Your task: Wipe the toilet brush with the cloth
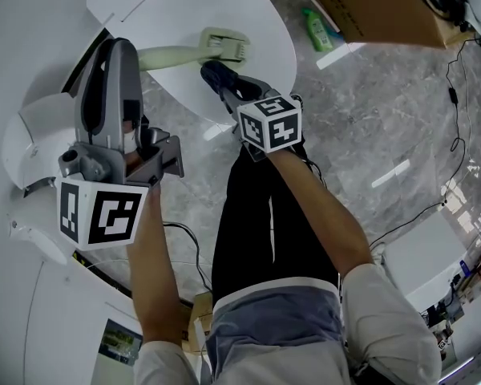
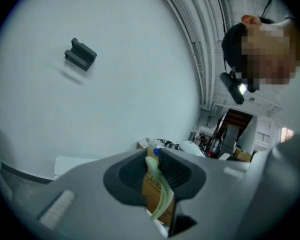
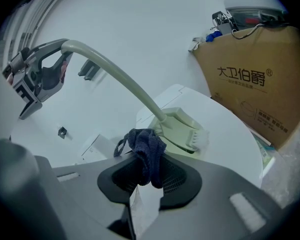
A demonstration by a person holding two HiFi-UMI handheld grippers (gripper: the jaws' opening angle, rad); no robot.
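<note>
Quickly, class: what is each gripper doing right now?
Left gripper: shut on the toilet brush handle.
Right gripper: shut on the cloth.

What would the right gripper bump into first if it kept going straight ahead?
Probably the toilet brush head, lying on the white lid just past the dark cloth that the right gripper pinches. Depth is unclear, so the cloth may nearly touch it.

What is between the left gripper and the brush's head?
Just the brush's own long, curved handle. The left gripper clamps its end, and it arcs down to the head, clearest in the right gripper view.
</note>
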